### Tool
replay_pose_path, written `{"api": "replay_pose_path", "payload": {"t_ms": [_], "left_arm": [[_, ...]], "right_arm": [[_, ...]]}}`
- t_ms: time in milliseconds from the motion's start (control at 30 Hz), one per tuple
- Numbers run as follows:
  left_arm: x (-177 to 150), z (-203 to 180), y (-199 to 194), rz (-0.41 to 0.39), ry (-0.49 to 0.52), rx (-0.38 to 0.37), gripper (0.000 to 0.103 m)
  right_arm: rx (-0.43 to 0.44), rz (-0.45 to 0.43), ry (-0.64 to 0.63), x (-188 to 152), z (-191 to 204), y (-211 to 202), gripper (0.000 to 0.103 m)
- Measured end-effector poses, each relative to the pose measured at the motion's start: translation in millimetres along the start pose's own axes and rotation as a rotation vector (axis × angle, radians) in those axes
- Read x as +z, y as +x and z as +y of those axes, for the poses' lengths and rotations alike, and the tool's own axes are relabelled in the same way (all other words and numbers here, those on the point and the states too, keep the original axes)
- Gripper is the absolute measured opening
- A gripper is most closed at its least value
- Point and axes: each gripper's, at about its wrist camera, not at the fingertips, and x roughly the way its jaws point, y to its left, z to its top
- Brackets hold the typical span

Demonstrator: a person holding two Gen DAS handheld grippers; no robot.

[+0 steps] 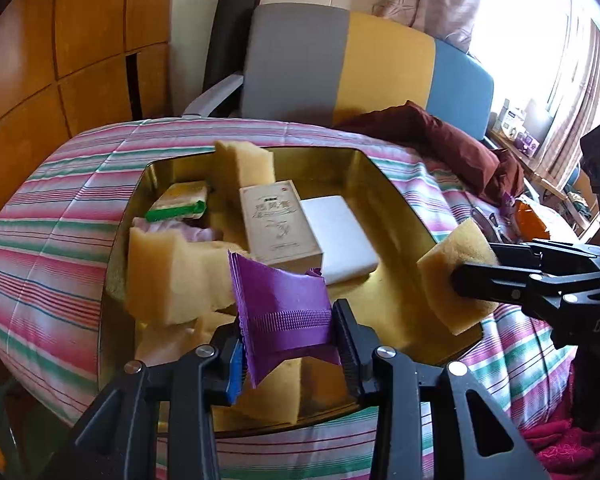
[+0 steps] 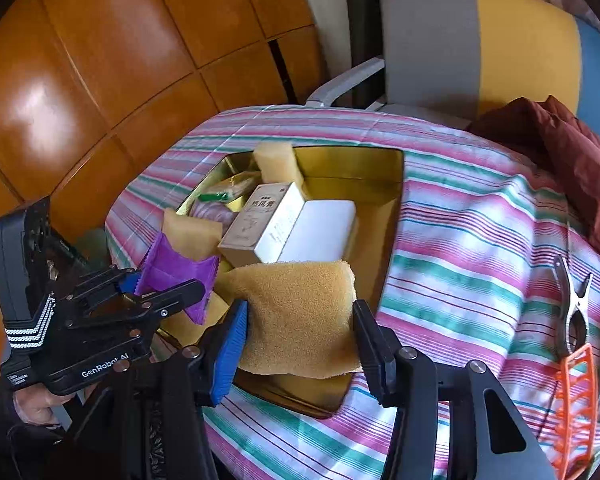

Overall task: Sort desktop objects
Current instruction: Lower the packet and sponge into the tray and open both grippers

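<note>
The left gripper (image 1: pixel 292 344) jaws squeeze a purple packet (image 1: pixel 284 300). The right gripper (image 2: pixel 300 344) jaws squeeze a yellow sponge (image 2: pixel 300 316) over the gold tray (image 2: pixel 388 216).

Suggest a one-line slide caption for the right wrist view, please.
Right gripper holds a yellow sponge over the gold tray, left gripper alongside with a purple packet.

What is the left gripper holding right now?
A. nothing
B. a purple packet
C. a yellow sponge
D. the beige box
B: the left gripper is shut on the purple packet above the gold tray, while the yellow sponge sits in the right gripper and the beige box lies in the tray.
</note>
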Motion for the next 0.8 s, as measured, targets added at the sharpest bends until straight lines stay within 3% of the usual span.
{"api": "replay_pose_path", "payload": {"t_ms": [400,800], "left_arm": [[-2,4,12,0.024,-0.004,0.047,0.041],[0,4,17,0.031,-0.01,0.041,0.044]], "right_arm": [[-0.017,0.058,-0.054,-8,7,26,0.056],[-0.02,0.07,-0.073,-11,9,36,0.057]]}}
